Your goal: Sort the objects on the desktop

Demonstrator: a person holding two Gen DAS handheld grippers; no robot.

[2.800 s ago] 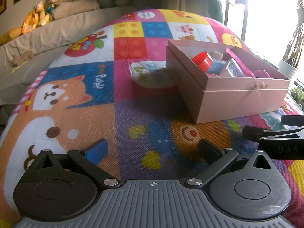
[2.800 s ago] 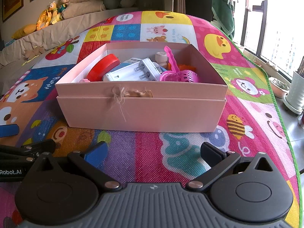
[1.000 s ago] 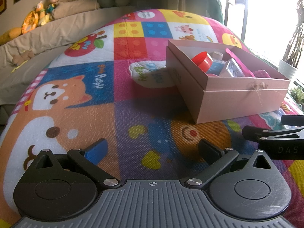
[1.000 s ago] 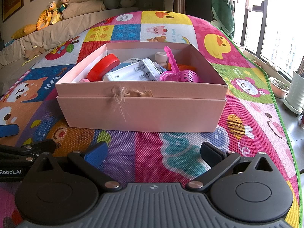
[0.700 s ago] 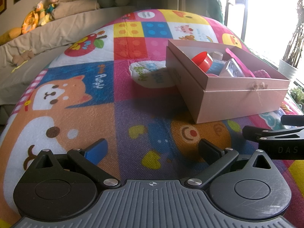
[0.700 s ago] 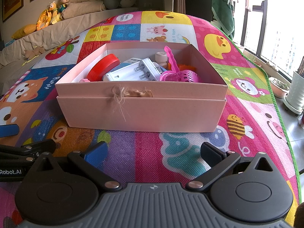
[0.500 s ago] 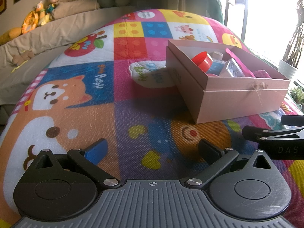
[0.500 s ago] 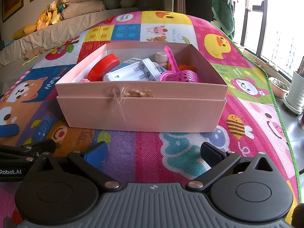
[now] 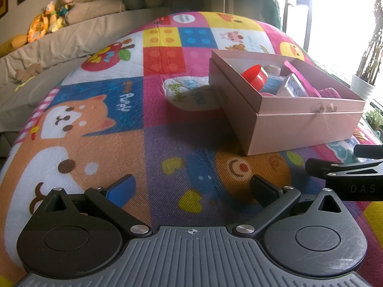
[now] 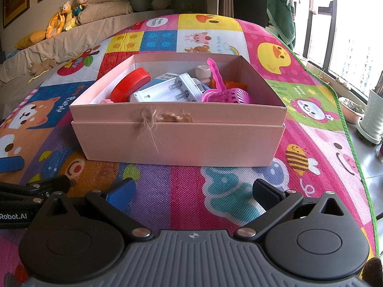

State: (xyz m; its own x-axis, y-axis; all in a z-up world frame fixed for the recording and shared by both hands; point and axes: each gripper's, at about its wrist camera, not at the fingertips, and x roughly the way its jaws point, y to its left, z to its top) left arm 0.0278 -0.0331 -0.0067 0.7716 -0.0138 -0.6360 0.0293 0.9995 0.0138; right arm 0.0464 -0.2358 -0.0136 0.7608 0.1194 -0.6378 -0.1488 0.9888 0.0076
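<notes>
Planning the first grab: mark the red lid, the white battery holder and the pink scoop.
red lid (image 10: 130, 85), right wrist view, on its rim.
white battery holder (image 10: 167, 92), right wrist view, on its tray.
pink scoop (image 10: 229, 95), right wrist view, on its perforated bowl.

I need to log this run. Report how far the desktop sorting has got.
Done, by the look of it: the red lid, white battery holder and pink scoop lie inside the pink box. In hand: nothing; the left tool and right tool are open above the play mat. Left: no loose item shows on the mat.
</notes>
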